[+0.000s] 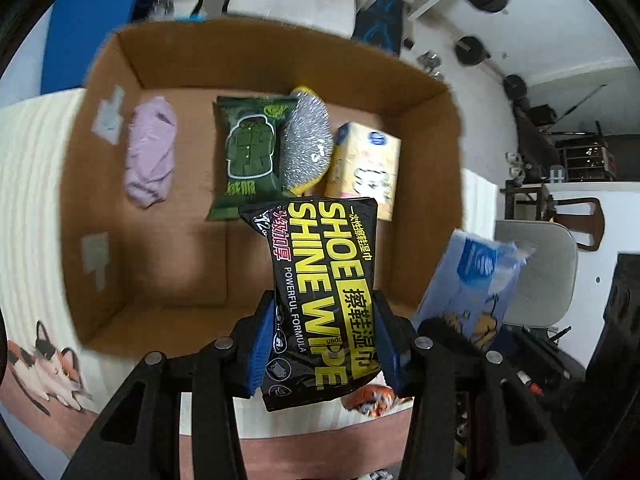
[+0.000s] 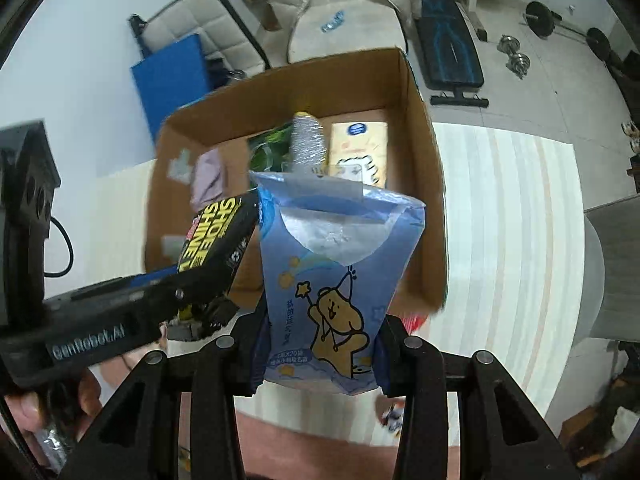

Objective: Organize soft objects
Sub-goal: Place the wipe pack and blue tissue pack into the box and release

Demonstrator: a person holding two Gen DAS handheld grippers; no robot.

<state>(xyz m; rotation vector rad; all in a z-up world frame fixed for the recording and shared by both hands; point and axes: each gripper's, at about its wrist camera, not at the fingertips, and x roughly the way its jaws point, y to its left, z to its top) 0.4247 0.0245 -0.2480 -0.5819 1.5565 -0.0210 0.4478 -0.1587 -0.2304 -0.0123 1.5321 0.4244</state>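
Note:
My left gripper (image 1: pixel 324 340) is shut on a black shoe shine wipe pack (image 1: pixel 324 288), held above the near edge of the open cardboard box (image 1: pixel 256 52). My right gripper (image 2: pixel 320 344) is shut on a blue tissue pack (image 2: pixel 332 276), held above the box's (image 2: pixel 420 120) near right corner; this pack also shows in the left wrist view (image 1: pixel 476 280). Inside the box lie a lilac cloth (image 1: pixel 150 152), a green packet (image 1: pixel 248 156), a silver and yellow scouring sponge (image 1: pixel 308 140) and a yellow tissue pack (image 1: pixel 366 168).
The box stands on a pale striped tablecloth (image 2: pixel 508 208) with cat pictures (image 1: pixel 48 368). A grey chair (image 1: pixel 540 272) stands to the right. A weight bench (image 2: pixel 444 56), dumbbells (image 2: pixel 516 56) and a blue mat (image 2: pixel 172 76) are on the floor beyond.

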